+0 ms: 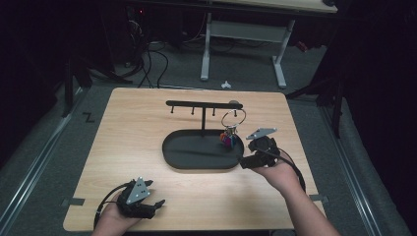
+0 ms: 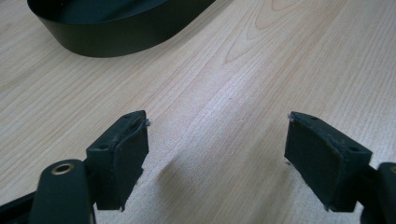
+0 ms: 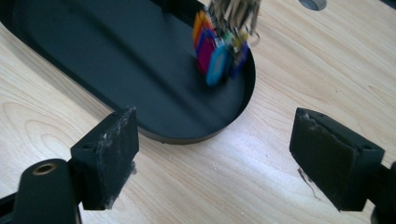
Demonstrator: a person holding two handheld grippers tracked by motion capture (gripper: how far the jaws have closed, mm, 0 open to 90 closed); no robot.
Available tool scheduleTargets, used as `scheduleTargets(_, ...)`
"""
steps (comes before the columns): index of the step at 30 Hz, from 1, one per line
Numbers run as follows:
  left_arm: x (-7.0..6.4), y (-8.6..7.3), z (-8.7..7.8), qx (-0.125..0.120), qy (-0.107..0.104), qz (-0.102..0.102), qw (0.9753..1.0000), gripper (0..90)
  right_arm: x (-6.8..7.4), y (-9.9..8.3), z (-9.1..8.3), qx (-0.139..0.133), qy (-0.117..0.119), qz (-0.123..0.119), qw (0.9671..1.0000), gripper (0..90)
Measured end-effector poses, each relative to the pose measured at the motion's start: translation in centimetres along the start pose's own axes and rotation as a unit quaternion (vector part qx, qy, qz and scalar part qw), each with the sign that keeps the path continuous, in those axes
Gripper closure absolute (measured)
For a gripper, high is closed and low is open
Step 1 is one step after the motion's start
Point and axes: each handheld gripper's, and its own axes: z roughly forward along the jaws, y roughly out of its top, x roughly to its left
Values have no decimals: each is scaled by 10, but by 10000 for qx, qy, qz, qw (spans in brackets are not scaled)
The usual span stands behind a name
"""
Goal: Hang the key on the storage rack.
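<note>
A black oval tray (image 1: 187,157) sits mid-table, with a T-shaped hook rack (image 1: 202,104) rising from it. A silver key ring (image 1: 233,118) hangs from the rack's right end. Its bunch of colourful tags (image 1: 227,139) dangles just over the tray's right end. In the right gripper view the tags (image 3: 215,52) look blurred above the tray floor (image 3: 116,56). My right gripper (image 1: 244,162) stands open beside the tray's right rim, a little short of the tags, with nothing between its fingers (image 3: 215,135). Near the table's front left edge my left gripper (image 1: 158,203) is open over bare wood (image 2: 217,135).
The tray's curved wall (image 2: 116,39) lies ahead of the left gripper. Bare wooden table (image 1: 133,128) surrounds the tray. Past the far edge stand a white desk frame (image 1: 206,44) and cables on the floor.
</note>
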Motion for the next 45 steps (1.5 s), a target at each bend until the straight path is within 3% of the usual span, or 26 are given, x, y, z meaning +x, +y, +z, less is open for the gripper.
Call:
scheduleTargets(4, 0, 0, 0, 9, -4, 5, 10000, 221, 9, -21, 5, -264, -45, 106, 9996, 159)
scheduleTargets(7, 0, 0, 1, 18, -1, 13, 10000, 222, 17, -37, 9, -468, 50, 301, 9984, 159)
scheduleTargets(21, -2, 1, 2, -30, -28, 14, 10000, 221, 47, -99, 25, -1108, -138, 404, 9929, 155)
scheduleTargets(25, -2, 1, 2, -58, -1, -5, 10000, 220, 58, -123, 30, -1552, -349, 449, 9862, 157)
scheduleTargets(27, -1, 1, 2, -81, 13, -36, 10000, 218, 53, -124, 27, -1361, -174, 587, 9888, 148)
scheduleTargets(29, -1, 1, 2, -111, 28, -73, 9999, 218, 48, -125, 23, -1620, -391, 598, 9842, 148)
scheduleTargets(32, 0, 2, 2, -149, 49, -122, 9998, 217, 43, -130, 26, -1698, -448, 749, 9816, 150)
scheduleTargets(35, -1, 2, 2, -168, 47, -144, 9997, 217, 45, -129, 28, -1689, -351, 662, 9828, 150)
scheduleTargets(39, -2, 2, 3, -105, 19, -78, 9999, 217, 47, -128, 29, -1821, -389, 629, 9805, 151)
scheduleTargets(45, -2, 1, 3, -94, -14, -37, 9999, 217, 48, -126, 30, -1764, -386, 594, 9818, 150)
